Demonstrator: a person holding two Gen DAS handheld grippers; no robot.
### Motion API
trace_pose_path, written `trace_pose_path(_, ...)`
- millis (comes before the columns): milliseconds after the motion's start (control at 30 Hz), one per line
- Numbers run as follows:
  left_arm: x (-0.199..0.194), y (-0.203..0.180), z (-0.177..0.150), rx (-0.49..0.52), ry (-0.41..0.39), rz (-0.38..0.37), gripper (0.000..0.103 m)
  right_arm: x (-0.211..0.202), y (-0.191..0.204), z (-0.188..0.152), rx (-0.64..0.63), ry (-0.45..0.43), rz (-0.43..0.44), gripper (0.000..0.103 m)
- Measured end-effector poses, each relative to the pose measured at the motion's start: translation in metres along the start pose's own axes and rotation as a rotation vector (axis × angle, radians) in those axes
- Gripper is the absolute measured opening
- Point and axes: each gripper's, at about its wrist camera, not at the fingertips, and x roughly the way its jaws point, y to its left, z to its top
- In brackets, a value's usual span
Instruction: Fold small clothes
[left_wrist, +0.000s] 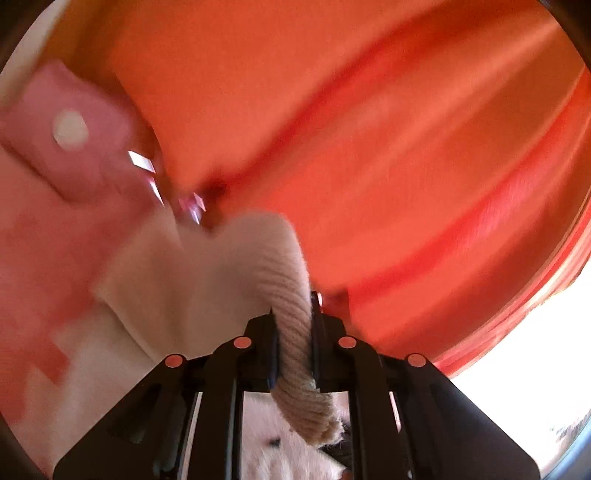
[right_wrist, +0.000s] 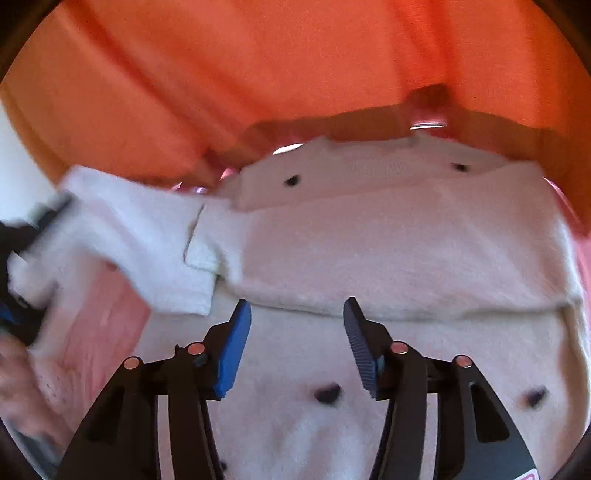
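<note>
A fluffy white sweater (right_wrist: 388, 240) with small dark buttons (right_wrist: 291, 181) lies spread flat, its upper part folded over the lower. My left gripper (left_wrist: 293, 312) is shut on the ribbed cuff (left_wrist: 291, 273) of its sleeve, and the cuff's end sticks out behind the jaws. In the right wrist view that sleeve (right_wrist: 140, 229) stretches out to the left edge, lifted off the surface by the left gripper (right_wrist: 48, 218). My right gripper (right_wrist: 296, 306) hangs open just above the sweater's fold edge, with nothing between its blue pads (right_wrist: 232, 350).
Orange fabric (right_wrist: 258, 74) rises like a wall behind the sweater and fills the left wrist view (left_wrist: 369, 129). Pink cloth (right_wrist: 107, 314) lies under the sleeve. A blurred pink object with a white dot (left_wrist: 68, 129) sits at the left. A person's hand (right_wrist: 14, 369) shows at the lower left.
</note>
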Motion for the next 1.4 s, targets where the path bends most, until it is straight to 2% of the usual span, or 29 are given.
trace_pose_path(100,-0.031,0.010,0.025,-0.019,-0.093,-0.004,0.012,0.039,0.029,0.020,-0.059,-0.005,0.005,0.044)
trace_pose_path(167,-0.041,0.013,0.032,-0.022,-0.124,-0.004,0.012,0.070,0.038,0.032,-0.031,0.020,0.020,0.037)
trace_pose_path(200,-0.043,0.014,0.035,-0.023,-0.132,-0.005,0.012,0.085,0.041,0.035,-0.015,0.038,0.024,0.036)
trace_pose_path(233,-0.042,0.015,0.037,-0.022,-0.132,-0.009,0.012,0.116,0.048,0.033,-0.013,0.121,0.029,0.035)
trace_pose_path(267,-0.040,0.013,0.037,-0.016,-0.129,-0.012,0.012,0.127,0.057,0.030,-0.048,0.122,0.005,0.036)
trace_pose_path(300,-0.040,0.013,0.037,-0.008,-0.124,-0.013,0.012,0.126,0.067,0.029,-0.103,0.088,-0.028,0.039)
trace_pose_path(333,-0.037,0.013,0.036,-0.002,-0.115,-0.015,0.012,0.124,0.078,0.028,-0.173,0.107,-0.067,0.038)
trace_pose_path(367,-0.030,0.011,0.032,0.004,-0.096,-0.018,0.012,0.115,0.079,0.027,-0.175,0.109,-0.039,0.037)
trace_pose_path(433,-0.020,0.008,0.022,0.003,-0.049,-0.034,0.012,0.085,0.062,0.024,-0.098,0.091,0.047,0.035)
trace_pose_path(533,0.020,-0.008,-0.008,0.045,0.050,-0.031,0.013,0.030,0.014,0.007,0.030,0.057,0.047,0.036)
trace_pose_path(567,0.033,-0.013,-0.018,0.061,0.083,-0.026,0.015,0.016,-0.002,0.001,0.069,0.043,0.047,0.037)
trace_pose_path(600,0.050,-0.016,-0.030,0.076,0.127,-0.013,0.022,-0.004,-0.026,-0.011,0.133,0.016,0.040,0.039)
trace_pose_path(633,0.076,-0.016,-0.052,0.093,0.201,0.041,0.030,-0.014,-0.040,-0.018,0.174,0.001,0.031,0.048)
trace_pose_path(667,0.092,-0.013,-0.068,0.101,0.241,0.111,0.045,-0.022,-0.052,-0.024,0.208,-0.009,0.022,0.049)
trace_pose_path(700,0.100,-0.009,-0.080,0.106,0.266,0.153,0.049,-0.031,-0.068,-0.036,0.247,-0.020,0.009,0.050)
trace_pose_path(733,0.110,-0.003,-0.097,0.123,0.312,0.213,0.049,-0.035,-0.075,-0.042,0.262,-0.024,-0.003,0.050)
trace_pose_path(800,0.113,0.005,-0.110,0.163,0.350,0.301,0.050,-0.035,-0.081,-0.045,0.270,-0.014,-0.032,0.050)
trace_pose_path(833,0.111,0.008,-0.112,0.193,0.351,0.358,0.051,-0.030,-0.080,-0.040,0.258,-0.004,-0.018,0.051)
trace_pose_path(900,0.104,0.015,-0.108,0.225,0.342,0.449,0.065,-0.028,-0.078,-0.036,0.242,-0.007,-0.005,0.059)
trace_pose_path(967,0.094,0.023,-0.097,0.230,0.335,0.546,0.067,-0.018,-0.070,-0.031,0.228,0.002,-0.038,0.061)
trace_pose_path(1067,0.075,0.032,-0.087,0.217,0.314,0.611,0.067,-0.015,-0.049,-0.040,0.167,0.044,-0.058,0.061)
trace_pose_path(1167,0.064,0.043,-0.075,0.228,0.295,0.668,0.067,-0.001,-0.017,-0.050,0.027,0.092,-0.109,0.065)
trace_pose_path(1200,0.063,0.046,-0.071,0.225,0.287,0.674,0.067,0.010,-0.011,-0.051,0.001,0.101,-0.142,0.064)
trace_pose_path(1267,0.058,0.050,-0.064,0.205,0.266,0.682,0.067,0.025,-0.009,-0.048,-0.010,0.109,-0.149,0.018)
trace_pose_path(1300,0.057,0.052,-0.061,0.189,0.259,0.676,0.067,0.028,-0.010,-0.037,0.012,0.097,-0.121,0.009)
trace_pose_path(1400,0.054,0.058,-0.052,0.157,0.247,0.659,0.067,-0.017,-0.005,-0.001,-0.009,-0.090,-0.093,0.008)
